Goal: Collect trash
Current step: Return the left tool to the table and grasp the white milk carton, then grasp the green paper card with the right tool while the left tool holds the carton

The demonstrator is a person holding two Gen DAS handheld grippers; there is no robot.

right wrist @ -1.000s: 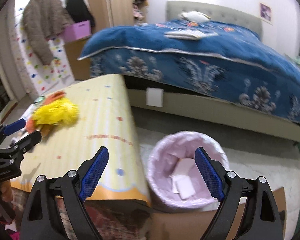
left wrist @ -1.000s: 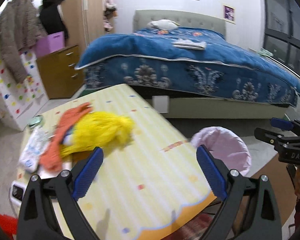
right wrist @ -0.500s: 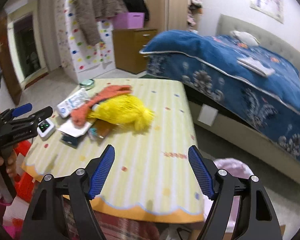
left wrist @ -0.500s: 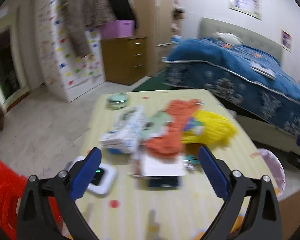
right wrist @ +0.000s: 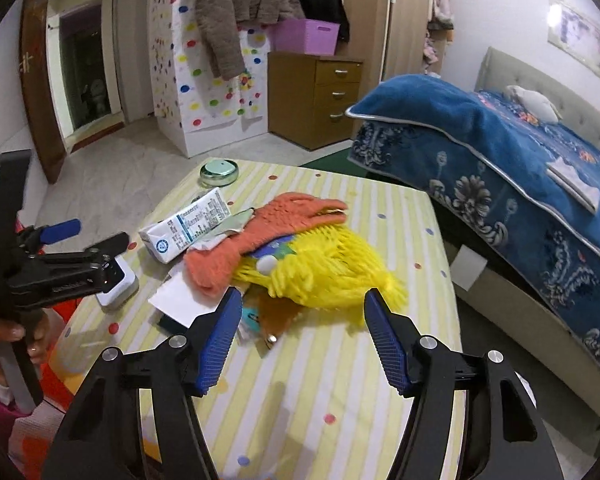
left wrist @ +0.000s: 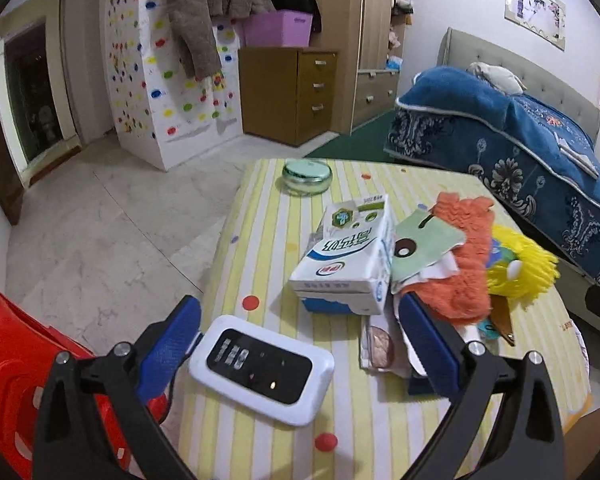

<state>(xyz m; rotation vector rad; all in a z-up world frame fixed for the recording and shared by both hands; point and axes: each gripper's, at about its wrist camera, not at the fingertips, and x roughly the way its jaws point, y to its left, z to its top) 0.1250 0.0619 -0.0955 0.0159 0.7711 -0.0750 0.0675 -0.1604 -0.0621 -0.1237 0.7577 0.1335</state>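
— Hovering over the striped bench point(left wrist: 260, 240), is the left gripper point(left wrist: 296, 344) carrying anything?

— No. Its jaws are standing wide apart and empty, and the white device with the dark screen point(left wrist: 262, 368) is lying on the bench between them, untouched as far as the left wrist view is showing.

— And the right gripper point(right wrist: 298, 334)?

— Its jaws have just been closing, yet they are standing partly open with nothing between them; the yellow fluffy toy point(right wrist: 324, 276) is sitting just beyond the tips.

— Where is the trash lying?

— The milk carton point(left wrist: 348, 256) is lying on its side near the middle of the bench, touching the orange fuzzy glove point(left wrist: 456, 264) and the green paper scrap point(left wrist: 424, 244). More wrappers are showing under the pile, too jumbled to tell apart.

— Anything else?

— A round green tin point(left wrist: 306, 174) is sitting at the far edge, and a blue bed point(right wrist: 500, 152) is standing beyond the bench.
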